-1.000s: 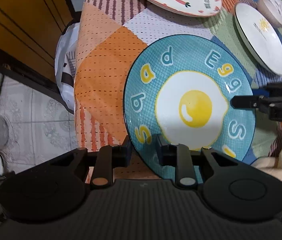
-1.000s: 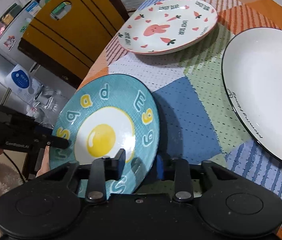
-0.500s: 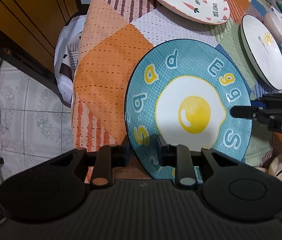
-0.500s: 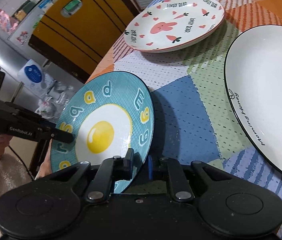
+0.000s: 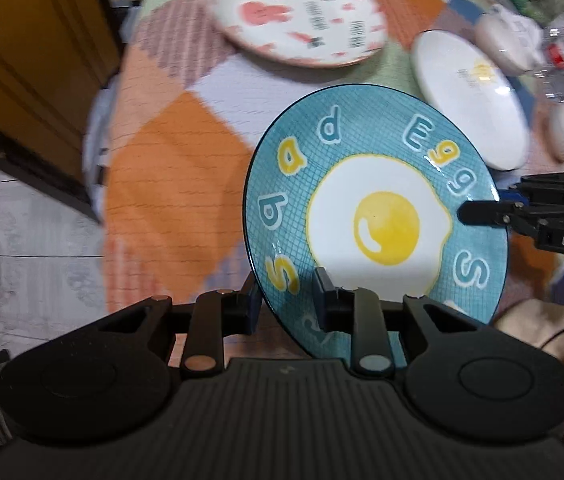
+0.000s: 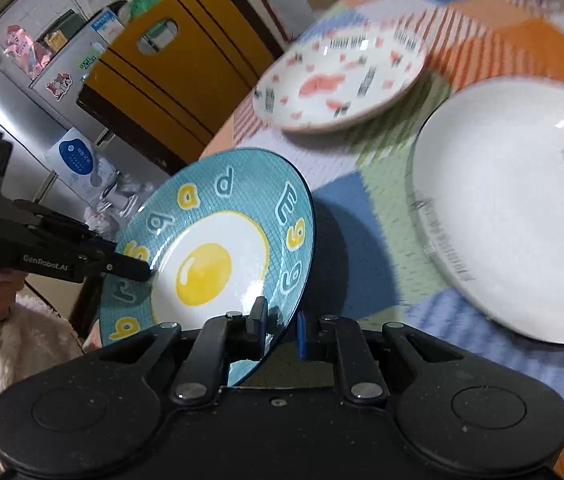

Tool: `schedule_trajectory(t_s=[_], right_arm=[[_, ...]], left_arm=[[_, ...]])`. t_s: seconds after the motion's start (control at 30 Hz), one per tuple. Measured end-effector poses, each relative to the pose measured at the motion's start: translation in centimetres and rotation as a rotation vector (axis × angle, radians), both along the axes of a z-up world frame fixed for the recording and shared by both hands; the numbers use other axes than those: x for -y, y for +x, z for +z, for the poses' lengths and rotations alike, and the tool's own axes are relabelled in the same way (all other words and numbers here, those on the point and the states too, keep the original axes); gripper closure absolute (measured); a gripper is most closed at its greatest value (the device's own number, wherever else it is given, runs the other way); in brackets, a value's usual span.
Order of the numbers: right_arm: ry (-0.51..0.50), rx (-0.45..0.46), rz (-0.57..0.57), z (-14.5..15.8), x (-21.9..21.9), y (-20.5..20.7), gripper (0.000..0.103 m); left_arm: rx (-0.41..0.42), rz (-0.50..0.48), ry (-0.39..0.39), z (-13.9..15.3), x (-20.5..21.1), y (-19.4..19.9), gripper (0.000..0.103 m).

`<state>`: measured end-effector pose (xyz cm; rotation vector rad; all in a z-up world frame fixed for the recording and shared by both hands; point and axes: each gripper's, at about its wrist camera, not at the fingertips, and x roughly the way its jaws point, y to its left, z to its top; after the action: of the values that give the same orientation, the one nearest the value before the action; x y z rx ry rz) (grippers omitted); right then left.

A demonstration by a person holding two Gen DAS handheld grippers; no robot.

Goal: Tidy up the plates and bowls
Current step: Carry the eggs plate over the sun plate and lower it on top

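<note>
A teal plate with a fried-egg picture (image 5: 381,216) (image 6: 210,256) hangs tilted above the patchwork tablecloth (image 5: 170,168), held from two sides. My left gripper (image 5: 286,294) is shut on its near rim, one finger under and one on top. My right gripper (image 6: 280,324) is shut on the opposite rim; its fingertips (image 5: 477,213) show at the plate's right edge. The left fingertips (image 6: 134,268) reach in from the left in the right wrist view. A white plate with a pink rabbit (image 5: 293,12) (image 6: 341,80) lies further back.
A large white plate with a sun mark (image 5: 469,96) (image 6: 513,208) lies right of the teal one, with pale bowls (image 5: 505,40) behind it. A yellow cabinet (image 6: 170,80) and a fridge (image 6: 22,80) stand past the table's left edge. A fluffy sleeve (image 6: 22,340) is near.
The right gripper closed on the teal plate's rim. Both grippers then rose with the plate, tilting it up off the cloth, and the table dropped away and blurred.
</note>
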<state>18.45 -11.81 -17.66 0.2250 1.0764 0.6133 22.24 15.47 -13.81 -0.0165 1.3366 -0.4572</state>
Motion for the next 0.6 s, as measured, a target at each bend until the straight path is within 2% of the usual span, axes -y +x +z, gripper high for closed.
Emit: schedule_trajectory(t_s=[0.3, 0.47, 0.6], right_arm=[[-0.032, 0.094, -0.131, 6.1, 6.9, -1.0, 0.084], [-0.044, 0.104, -0.198, 8.1, 10.9, -0.3, 0.084], [-0.061, 0.08, -0.241, 8.3, 12.7, 0.6, 0.084]], left_arm=[[0.103, -0.101, -0.087, 4.9, 7.0, 1.0, 0.078], [0.11, -0.116, -0.131, 5.3, 10.3, 3.7, 0.079], [0.152, -0.116, -0.124, 4.9, 12.4, 5.2, 0.079]])
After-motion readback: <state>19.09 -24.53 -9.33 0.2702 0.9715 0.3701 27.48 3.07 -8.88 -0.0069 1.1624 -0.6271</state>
